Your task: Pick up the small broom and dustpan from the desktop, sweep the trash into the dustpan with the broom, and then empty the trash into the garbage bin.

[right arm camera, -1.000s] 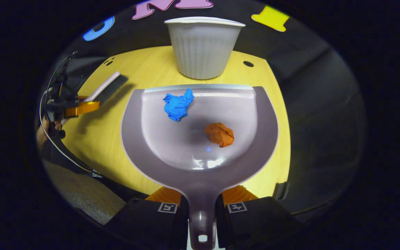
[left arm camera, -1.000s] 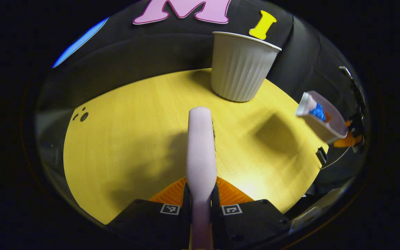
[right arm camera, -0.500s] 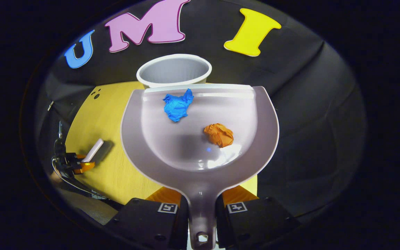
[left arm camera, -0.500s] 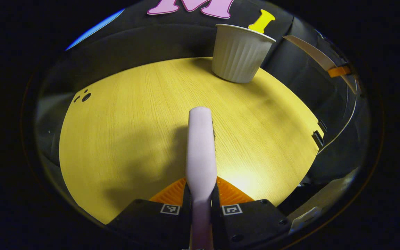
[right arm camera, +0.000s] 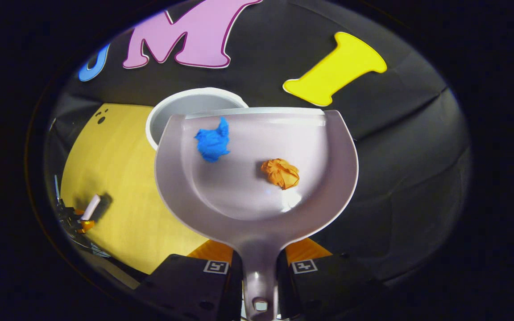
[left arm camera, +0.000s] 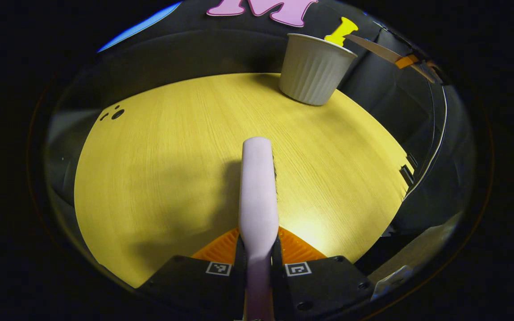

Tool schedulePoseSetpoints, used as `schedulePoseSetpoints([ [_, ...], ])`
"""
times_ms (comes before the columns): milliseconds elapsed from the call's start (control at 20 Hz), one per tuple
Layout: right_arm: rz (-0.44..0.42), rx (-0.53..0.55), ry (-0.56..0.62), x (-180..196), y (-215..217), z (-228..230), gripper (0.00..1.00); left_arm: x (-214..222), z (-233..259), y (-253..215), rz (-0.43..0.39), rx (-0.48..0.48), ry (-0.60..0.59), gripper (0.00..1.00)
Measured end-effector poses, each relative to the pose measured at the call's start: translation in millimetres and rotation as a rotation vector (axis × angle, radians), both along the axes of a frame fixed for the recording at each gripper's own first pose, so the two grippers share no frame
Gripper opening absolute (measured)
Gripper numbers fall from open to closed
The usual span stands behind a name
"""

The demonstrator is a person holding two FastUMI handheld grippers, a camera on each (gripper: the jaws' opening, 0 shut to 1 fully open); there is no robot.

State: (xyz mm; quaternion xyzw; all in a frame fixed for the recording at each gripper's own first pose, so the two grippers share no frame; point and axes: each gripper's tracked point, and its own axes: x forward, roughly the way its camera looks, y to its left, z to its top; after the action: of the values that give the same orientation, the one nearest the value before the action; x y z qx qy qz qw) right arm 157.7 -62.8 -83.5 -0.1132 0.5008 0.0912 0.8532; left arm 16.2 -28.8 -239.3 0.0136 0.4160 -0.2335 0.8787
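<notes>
Dustpan [right arm camera: 257, 178], pinched by right claw [right arm camera: 259, 272], now raised higher, lip over garbage bin [right arm camera: 185, 104] near counter's [left arm camera: 172, 156] far edge; blue scrap [right arm camera: 212, 143] shifted. Tipping next, probably. Left claw [left arm camera: 258, 267] pinching broom [left arm camera: 258, 187].

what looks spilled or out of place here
Nothing stands out. The blue paper wad and orange paper wad sit inside the grey plastic dustpan, raised beside the white ribbed bin.

yellow wood-grain desktop [left arm camera: 163, 160] | dark holes [left arm camera: 117, 114] near far-left edge
</notes>
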Motion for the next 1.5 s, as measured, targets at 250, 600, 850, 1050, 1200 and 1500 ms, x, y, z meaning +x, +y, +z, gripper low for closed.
schedulePoseSetpoints([
  [250, 0.071, -0.092, 0.053, 31.9, 13.4, -1.4, 0.35, 4.9, -5.2, 19.3, 0.032, -0.002, 0.001, 0.29],
  [600, 0.277, -0.372, 0.132, 68.9, 11.9, 6.6, 0.35, 12.5, -7.8, 32.1, 0.051, -0.004, 0.004, 0.29],
  [850, 0.411, -0.528, 0.182, 100.4, 11.3, 9.1, 0.35, 15.4, -11.1, 31.4, 0.068, -0.019, 0.017, 0.29],
  [1050, 0.497, -0.591, 0.216, 109.5, 17.0, 9.0, 0.35, 15.8, -12.7, 34.9, 0.093, -0.023, 0.025, 0.29],
  [1200, 0.525, -0.607, 0.220, 113.3, 21.9, 8.3, 0.31, 15.8, -14.5, 39.2, 0.111, -0.022, 0.031, 0.29],
  [1500, 0.521, -0.586, 0.208, 116.6, 24.1, 5.1, 0.35, 16.3, -15.2, 40.8, 0.124, -0.013, 0.026, 0.29],
])
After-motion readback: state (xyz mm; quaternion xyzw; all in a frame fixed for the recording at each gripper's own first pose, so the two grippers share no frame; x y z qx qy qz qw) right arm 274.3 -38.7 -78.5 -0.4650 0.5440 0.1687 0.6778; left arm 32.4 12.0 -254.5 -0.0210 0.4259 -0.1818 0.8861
